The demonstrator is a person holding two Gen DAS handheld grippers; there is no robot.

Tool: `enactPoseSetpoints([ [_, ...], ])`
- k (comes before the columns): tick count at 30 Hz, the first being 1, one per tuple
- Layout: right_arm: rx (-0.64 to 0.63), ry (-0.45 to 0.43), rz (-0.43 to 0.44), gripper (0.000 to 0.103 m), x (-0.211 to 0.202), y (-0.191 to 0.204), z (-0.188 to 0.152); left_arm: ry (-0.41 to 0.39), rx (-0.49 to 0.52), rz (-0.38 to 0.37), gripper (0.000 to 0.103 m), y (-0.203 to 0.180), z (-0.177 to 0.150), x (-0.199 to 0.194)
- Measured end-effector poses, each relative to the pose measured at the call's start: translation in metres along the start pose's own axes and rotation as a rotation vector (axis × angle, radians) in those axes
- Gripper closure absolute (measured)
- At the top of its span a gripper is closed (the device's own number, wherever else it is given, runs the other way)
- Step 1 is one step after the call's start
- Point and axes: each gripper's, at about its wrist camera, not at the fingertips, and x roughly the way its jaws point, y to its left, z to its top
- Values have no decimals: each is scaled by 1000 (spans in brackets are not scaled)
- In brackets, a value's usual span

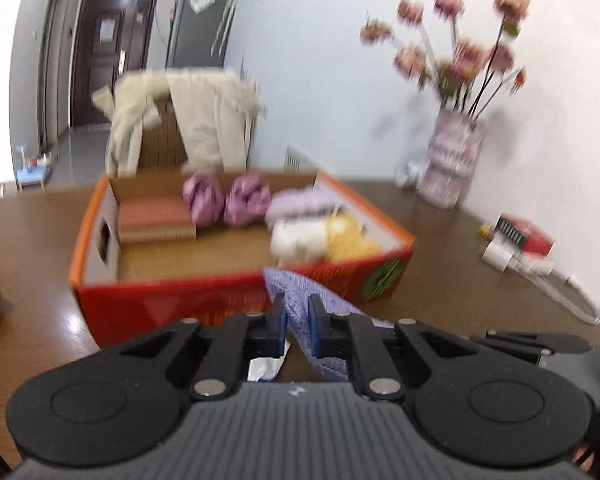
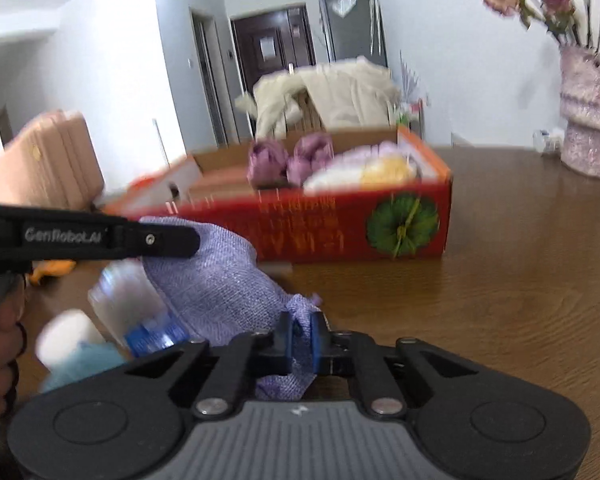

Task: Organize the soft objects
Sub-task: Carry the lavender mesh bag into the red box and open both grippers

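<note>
A lavender knitted cloth (image 2: 216,284) hangs between both grippers just in front of the red cardboard box (image 2: 352,228). My left gripper (image 1: 297,312) is shut on one end of the cloth (image 1: 296,292). My right gripper (image 2: 300,330) is shut on the other end. The left gripper's arm (image 2: 100,236) crosses the right wrist view over the cloth. The box (image 1: 180,300) holds a reddish folded cloth (image 1: 154,216), two purple bundles (image 1: 224,198), and lilac, white and yellow soft items (image 1: 320,232).
A vase of pink flowers (image 1: 452,160) stands at the table's back right, with a red packet and white cable (image 1: 520,240) near it. A plastic bottle (image 2: 136,312) and a light blue item (image 2: 80,360) lie on the table under the cloth. A chair draped with a cream coat (image 1: 188,120) stands behind the box.
</note>
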Motion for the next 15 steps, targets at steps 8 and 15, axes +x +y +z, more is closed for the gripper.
enactPoseSetpoints([
  [8,-119,-164,103,95,-92,25,30,-173,-16,14,91,-27,-8,-110],
  [15,-170,-207,130,95,-129,48,27,-211,-58,33,91,-37,-30,-150],
])
